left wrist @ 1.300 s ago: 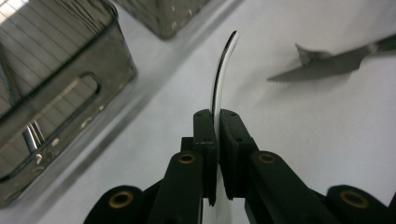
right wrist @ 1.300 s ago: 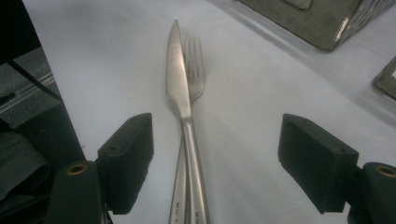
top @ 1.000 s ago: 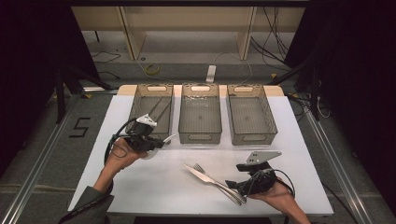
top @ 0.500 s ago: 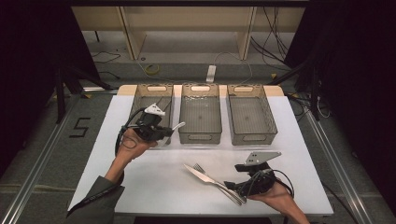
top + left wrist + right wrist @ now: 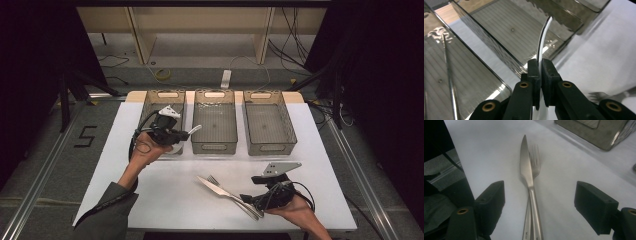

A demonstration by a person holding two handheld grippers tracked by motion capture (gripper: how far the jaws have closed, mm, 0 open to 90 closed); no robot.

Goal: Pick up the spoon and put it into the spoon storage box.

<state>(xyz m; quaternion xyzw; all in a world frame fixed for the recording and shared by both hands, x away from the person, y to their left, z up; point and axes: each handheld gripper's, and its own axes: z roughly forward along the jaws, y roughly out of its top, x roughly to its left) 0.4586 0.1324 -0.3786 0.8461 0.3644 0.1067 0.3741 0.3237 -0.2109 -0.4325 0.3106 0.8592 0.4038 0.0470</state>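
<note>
The left gripper [image 5: 186,134], clamped on a spoon [image 5: 543,37], should centre it over the middle bin [image 5: 215,122] before releasing, while the right gripper [image 5: 250,199] waits wide by the knife [image 5: 527,170]

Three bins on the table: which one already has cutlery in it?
The left bin, the one by the left gripper. A thin metal utensil lies on its floor; the middle bin and right bin hold nothing.

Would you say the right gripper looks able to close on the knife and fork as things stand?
Probably yes: the right gripper has its jaws open on either side of the knife and fork, which lie together on the table with nothing between.
</note>
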